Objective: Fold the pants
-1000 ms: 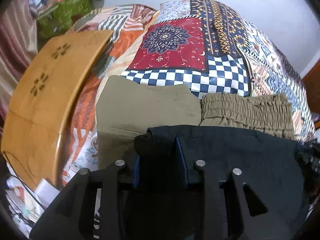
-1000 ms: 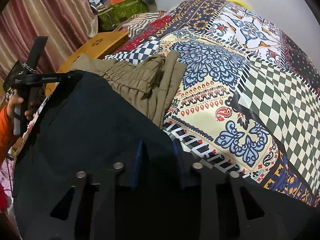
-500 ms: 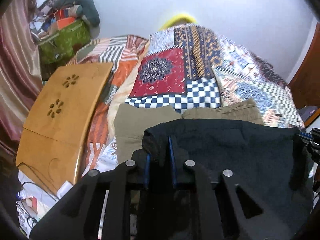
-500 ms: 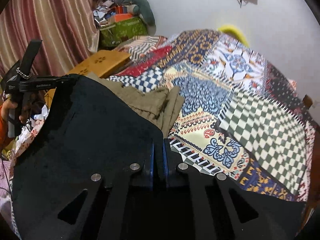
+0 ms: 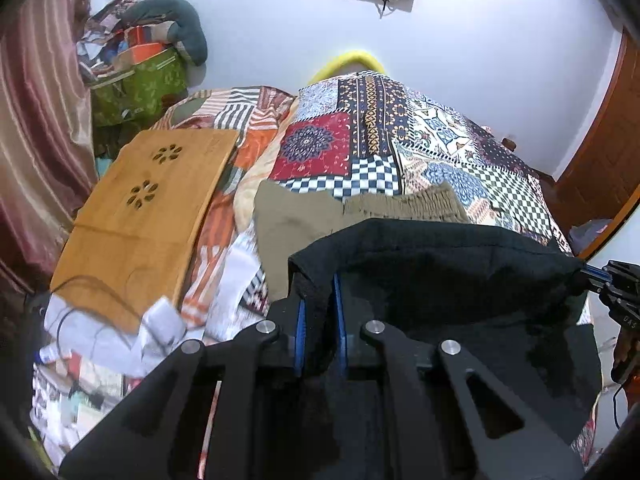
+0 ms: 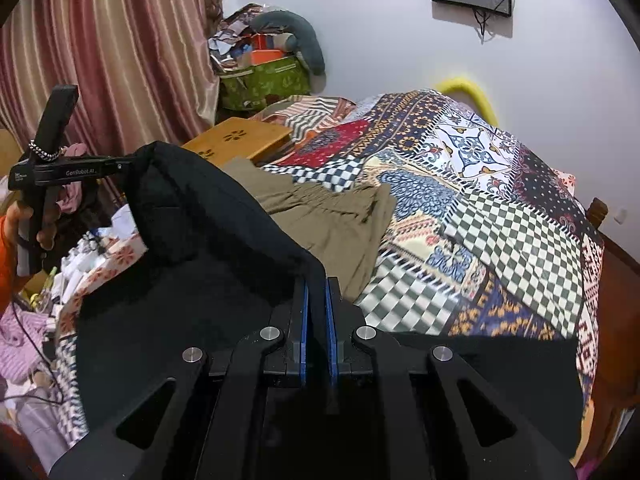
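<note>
Left wrist: both grippers (image 5: 319, 312) (image 6: 316, 312) pinch black pants (image 5: 460, 264)

Both views are evenly and softly lit, with a bright white wall (image 5: 480, 60) and no hard shadows. The black pants (image 5: 440, 264) read as a near-featureless dark mass, their folds lost. Fisheye curvature bends the bed (image 6: 500, 208) and curtain (image 6: 100, 52) toward the rim, where black vignetting closes each corner. Motion blur smears the clutter (image 5: 120, 344) at lower left and the checked bedspread near the fingers (image 6: 306, 320) in the right view
</note>
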{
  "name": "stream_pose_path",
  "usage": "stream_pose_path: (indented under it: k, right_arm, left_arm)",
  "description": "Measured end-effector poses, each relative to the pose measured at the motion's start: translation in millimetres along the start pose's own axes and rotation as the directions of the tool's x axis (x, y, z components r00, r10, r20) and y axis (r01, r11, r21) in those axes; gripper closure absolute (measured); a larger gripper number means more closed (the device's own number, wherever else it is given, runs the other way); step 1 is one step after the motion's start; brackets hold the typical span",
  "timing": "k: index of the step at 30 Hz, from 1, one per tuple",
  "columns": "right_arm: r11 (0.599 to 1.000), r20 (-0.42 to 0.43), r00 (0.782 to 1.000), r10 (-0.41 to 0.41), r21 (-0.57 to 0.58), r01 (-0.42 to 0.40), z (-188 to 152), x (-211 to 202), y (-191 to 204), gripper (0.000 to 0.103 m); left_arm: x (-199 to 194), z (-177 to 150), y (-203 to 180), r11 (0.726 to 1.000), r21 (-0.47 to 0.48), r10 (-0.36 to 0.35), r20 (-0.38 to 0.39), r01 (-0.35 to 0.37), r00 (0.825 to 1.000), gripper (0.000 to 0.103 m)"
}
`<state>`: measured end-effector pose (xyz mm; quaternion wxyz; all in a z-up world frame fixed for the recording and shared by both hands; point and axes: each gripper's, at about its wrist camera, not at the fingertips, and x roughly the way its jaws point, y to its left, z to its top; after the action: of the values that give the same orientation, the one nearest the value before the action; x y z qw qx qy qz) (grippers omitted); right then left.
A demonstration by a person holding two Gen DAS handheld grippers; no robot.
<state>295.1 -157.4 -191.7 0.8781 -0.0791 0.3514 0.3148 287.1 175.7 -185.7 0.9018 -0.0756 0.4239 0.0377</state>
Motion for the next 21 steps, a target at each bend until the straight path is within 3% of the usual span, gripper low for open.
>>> stream_pose_path:
  k: [11,21]
  right_arm:
    - [1.000,0.010,1.000,0.028,-0.005,-0.028,-37.7,-26.8,43.4,0.096]
    - [0.999,-0.047,0.998,0.042,-0.002,-0.042,-77.0,-24.1,71.1,0.096]
  left_arm:
    - [-54.4,-61.9,17.5,0.999,-0.033,0.007,-0.040,-0.008,0.999,0.092]
    - [-49.1,-115.5,30.2,0.998,-0.049,0.020,-0.115,-0.025,0.993,0.092]
